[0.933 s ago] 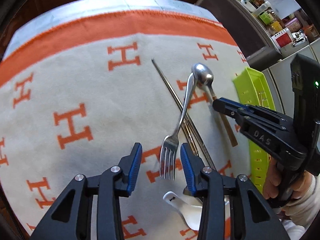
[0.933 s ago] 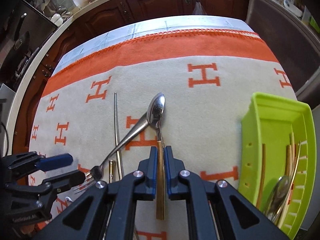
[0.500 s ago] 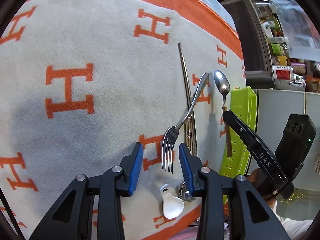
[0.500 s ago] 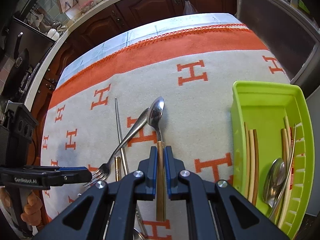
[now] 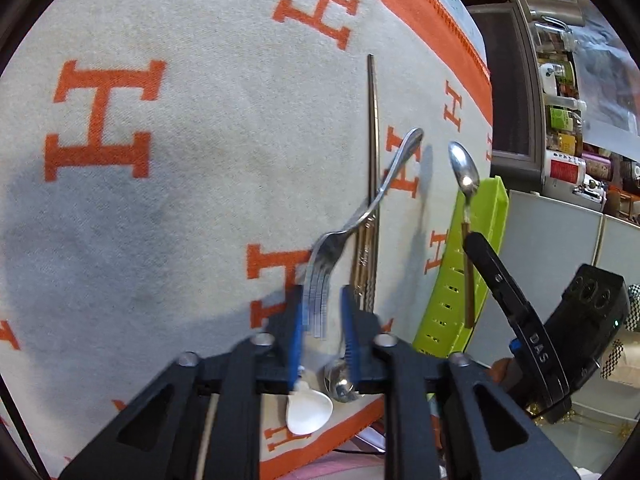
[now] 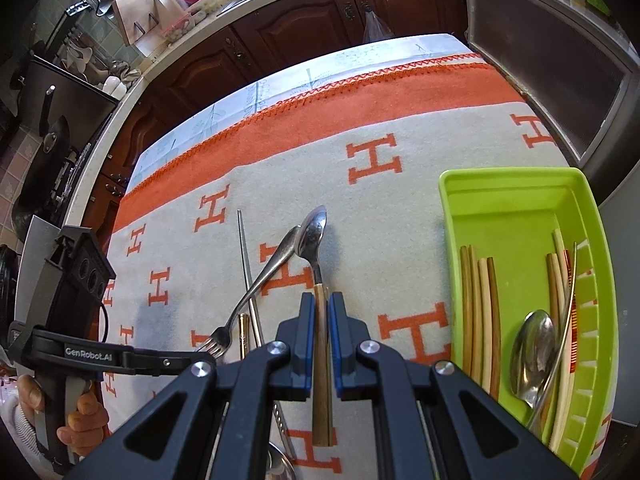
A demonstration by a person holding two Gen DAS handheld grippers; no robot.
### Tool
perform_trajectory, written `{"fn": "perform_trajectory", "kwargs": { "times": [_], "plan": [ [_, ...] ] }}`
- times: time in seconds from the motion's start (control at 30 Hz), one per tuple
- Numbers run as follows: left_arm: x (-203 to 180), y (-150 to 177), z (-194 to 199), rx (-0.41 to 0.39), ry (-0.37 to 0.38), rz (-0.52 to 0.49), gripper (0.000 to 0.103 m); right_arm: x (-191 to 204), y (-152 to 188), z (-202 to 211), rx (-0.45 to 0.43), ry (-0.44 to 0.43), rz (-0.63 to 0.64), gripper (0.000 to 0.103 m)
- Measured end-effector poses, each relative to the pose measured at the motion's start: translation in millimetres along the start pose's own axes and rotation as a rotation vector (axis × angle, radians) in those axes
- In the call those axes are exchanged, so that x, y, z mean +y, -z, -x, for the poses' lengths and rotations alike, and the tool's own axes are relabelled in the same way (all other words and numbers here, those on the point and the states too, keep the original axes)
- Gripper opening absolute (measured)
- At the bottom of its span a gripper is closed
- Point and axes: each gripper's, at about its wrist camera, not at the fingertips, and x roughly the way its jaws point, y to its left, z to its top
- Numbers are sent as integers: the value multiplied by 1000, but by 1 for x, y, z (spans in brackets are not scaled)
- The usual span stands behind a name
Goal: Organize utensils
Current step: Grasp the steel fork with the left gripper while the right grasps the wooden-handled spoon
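Observation:
My left gripper (image 5: 320, 312) is shut on the tines of a steel fork (image 5: 372, 200), lifted above the cloth; the fork also shows in the right wrist view (image 6: 264, 276). My right gripper (image 6: 321, 320) is shut on the wooden handle of a spoon (image 6: 314, 232) and holds it above the cloth; the spoon also shows in the left wrist view (image 5: 464, 168). The green utensil tray (image 6: 500, 196) lies to the right with chopsticks (image 6: 480, 312) and a spoon (image 6: 534, 344) inside.
Metal chopsticks (image 5: 374, 128) and a gold-handled utensil (image 6: 244, 328) lie on the H-patterned blanket (image 6: 400, 128). A white ceramic spoon (image 5: 308, 412) and a metal spoon bowl (image 5: 340, 376) lie near the front edge. Cabinets (image 6: 300, 28) stand beyond the table.
My left gripper has closed on the fork's tines and lifted it. My right gripper has raised the wooden-handled spoon higher, clear of the fork.

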Motion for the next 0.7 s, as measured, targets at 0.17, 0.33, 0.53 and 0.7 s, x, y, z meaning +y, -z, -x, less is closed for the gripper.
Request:
{"fn": "perform_trajectory", "kwargs": {
  "times": [0.17,0.33,0.53,0.7],
  "plan": [
    [-8,2,4,-95,-26,-25,1,-2,2,10,-16,-10,-5,6],
    [-24,11,21,-203,-55,-52,0,-5,4,26,-49,-27,-10,7],
    [-50,34,54,-365,-108,-113,0,-14,8,48,-88,-38,-26,6],
    [-70,59,76,-468,-155,-129,0,-25,16,69,-119,-36,-35,6]
  ]
}}
